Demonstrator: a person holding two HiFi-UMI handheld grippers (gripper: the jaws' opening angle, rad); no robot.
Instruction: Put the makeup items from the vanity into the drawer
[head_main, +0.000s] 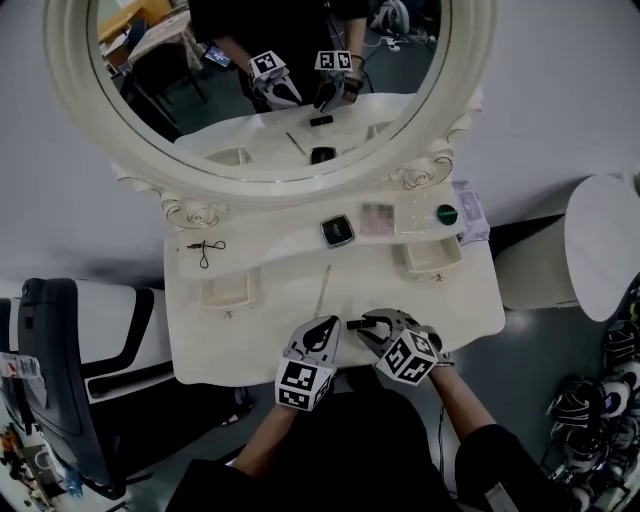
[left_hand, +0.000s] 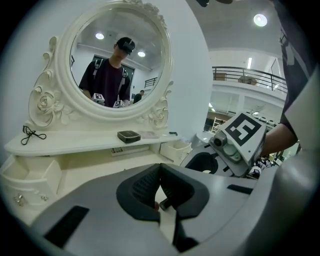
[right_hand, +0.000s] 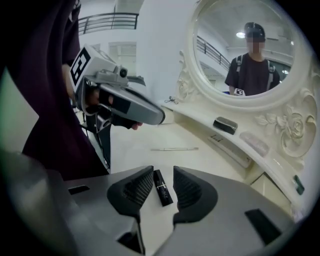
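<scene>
A small black lipstick (right_hand: 163, 189) lies on the white vanity top (head_main: 250, 340) near its front edge, also visible as the lipstick (head_main: 353, 324) from above. My right gripper (right_hand: 163, 171) is open around it, one pad on each side, neither pressing on it. My left gripper (head_main: 318, 340) hangs just to its left with its jaws shut and nothing plainly held. On the raised shelf sit a black compact (head_main: 337, 231), a pale palette (head_main: 377, 217) and a green-capped item (head_main: 447, 213). A thin stick (head_main: 323, 288) lies mid-table.
Two small drawers stand open, the left drawer (head_main: 222, 292) and the right drawer (head_main: 432, 256). A black cord (head_main: 205, 247) lies on the shelf's left end. The oval mirror (head_main: 270, 90) rises behind. A dark chair (head_main: 60, 380) is at the left, a round white table (head_main: 605, 240) at the right.
</scene>
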